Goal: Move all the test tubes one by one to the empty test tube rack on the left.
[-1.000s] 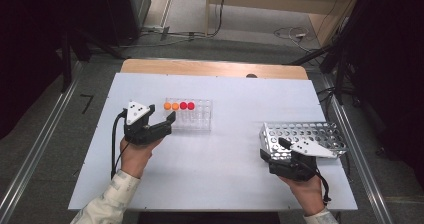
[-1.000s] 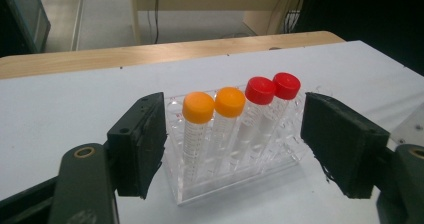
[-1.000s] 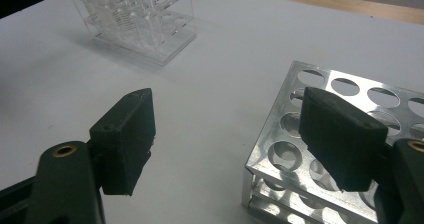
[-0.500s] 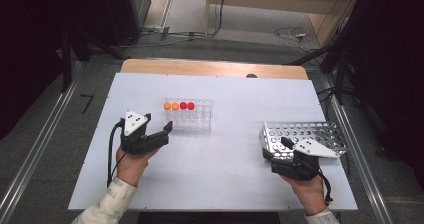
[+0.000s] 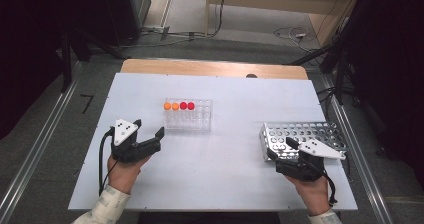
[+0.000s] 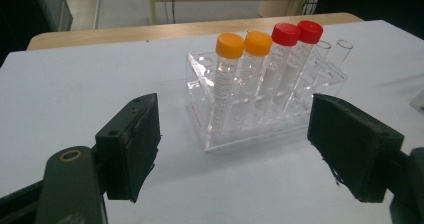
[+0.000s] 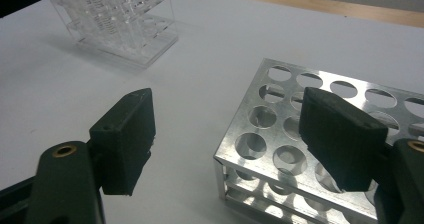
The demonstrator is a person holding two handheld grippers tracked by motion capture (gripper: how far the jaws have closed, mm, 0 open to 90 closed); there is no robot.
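White tabletop (image 5: 230,159): left claw (image 5: 150,134) gapes empty near clear rack (image 5: 188,115); right claw (image 5: 280,149) open over metal rack (image 5: 320,131).

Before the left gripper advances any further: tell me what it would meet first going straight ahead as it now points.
Probably the clear plastic tube rack, at its near wall below the orange-capped tubes. The left gripper is open and empty, with bare white table before the rack; depth is uncertain.

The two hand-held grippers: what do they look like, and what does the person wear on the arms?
Each hand-held gripper, left and right, has a black body with two black, block-shaped jaws. A pale grey three-cornered plate with small dark dots sits on top of each. A black cable trails from each. The sleeves are light-coloured.
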